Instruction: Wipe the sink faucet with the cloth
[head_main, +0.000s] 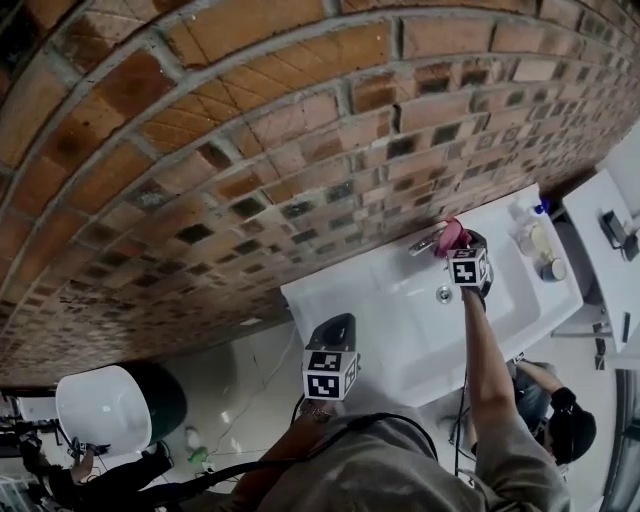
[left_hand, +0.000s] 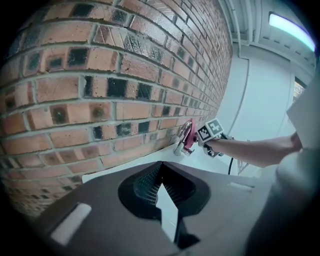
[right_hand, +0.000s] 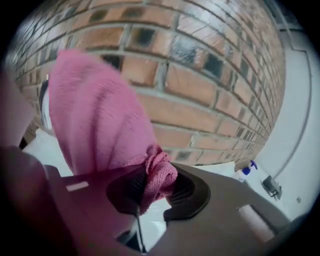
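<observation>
A chrome faucet (head_main: 426, 241) stands at the back of a white sink (head_main: 400, 320), against the brick wall. My right gripper (head_main: 462, 250) is shut on a pink cloth (head_main: 452, 236) and presses it onto the faucet's right side. In the right gripper view the pink cloth (right_hand: 100, 120) fills the left half, bunched between the jaws, with a sliver of the faucet (right_hand: 44, 107) at its left edge. My left gripper (head_main: 335, 335) hangs shut over the sink's near left edge, holding nothing. The left gripper view looks past its jaws at the faucet (left_hand: 183, 140) and the cloth (left_hand: 190, 139).
A brick wall (head_main: 250, 130) runs behind the sink. A spray bottle (head_main: 528, 228) and a small jar (head_main: 551, 269) stand on the sink's right end. A white cabinet (head_main: 610, 250) stands to the right. A white round bin (head_main: 100, 408) sits on the floor at left.
</observation>
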